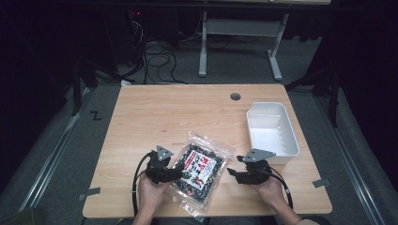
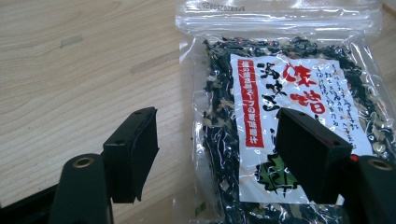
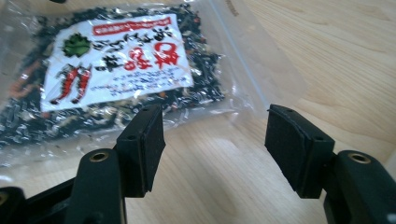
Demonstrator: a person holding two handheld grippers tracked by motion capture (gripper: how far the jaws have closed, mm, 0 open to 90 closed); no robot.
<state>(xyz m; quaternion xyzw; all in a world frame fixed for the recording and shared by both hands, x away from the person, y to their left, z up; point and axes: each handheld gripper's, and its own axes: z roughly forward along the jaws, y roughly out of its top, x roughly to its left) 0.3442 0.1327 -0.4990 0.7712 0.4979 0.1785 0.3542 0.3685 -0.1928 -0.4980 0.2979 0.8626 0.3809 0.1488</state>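
Clear plastic packet (image 1: 199, 171) lies flat on the worktop (image 1: 155, 112) near the front edge, between the open left claw (image 1: 170, 174) and open right claw (image 1: 233, 172); slippery film could slide from a shallow pinch.

One overhead camera, two riding the grippers

High view looks forward and down over the whole table (image 1: 155, 108); each gripper view sits low and close, facing inward along its jaws, both sharing the snack packet (image 2: 285, 116) at near centre.
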